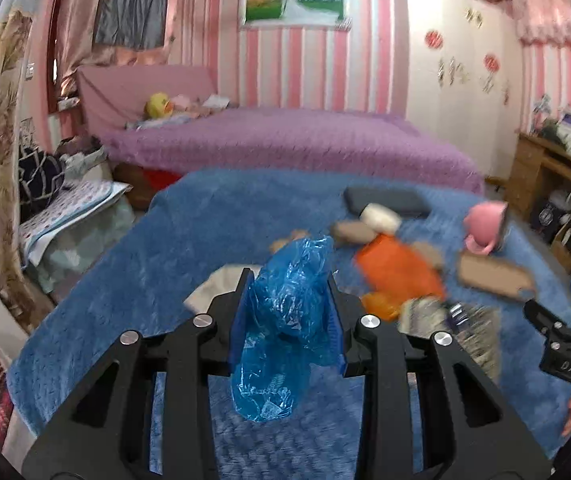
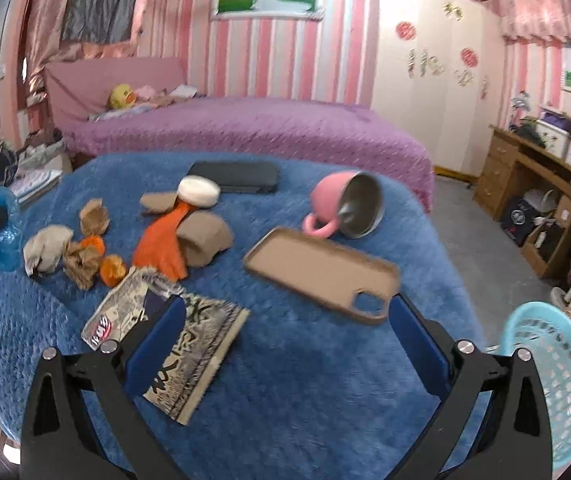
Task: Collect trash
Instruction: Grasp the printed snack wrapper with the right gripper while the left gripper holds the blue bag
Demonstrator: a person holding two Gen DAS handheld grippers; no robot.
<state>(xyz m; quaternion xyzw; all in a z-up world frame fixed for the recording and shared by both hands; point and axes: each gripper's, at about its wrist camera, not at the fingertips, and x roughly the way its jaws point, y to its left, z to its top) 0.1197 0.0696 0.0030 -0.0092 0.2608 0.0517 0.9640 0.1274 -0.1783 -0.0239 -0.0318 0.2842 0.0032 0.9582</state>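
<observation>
pinching the blue plastic bag (image 1: 285, 320) between your left gripper (image 1: 290, 304) pads, you hold it clear of the blue blanket (image 1: 125, 280); it's slippery and could slide out. your right gripper (image 2: 285, 320) gapes wide and empty, basket (image 2: 553, 380) just right of its fingers.

The left gripper (image 1: 291, 300) is squeezed tight on a blue bag (image 1: 281, 328), while the right gripper (image 2: 285, 320) is held wide apart.
</observation>
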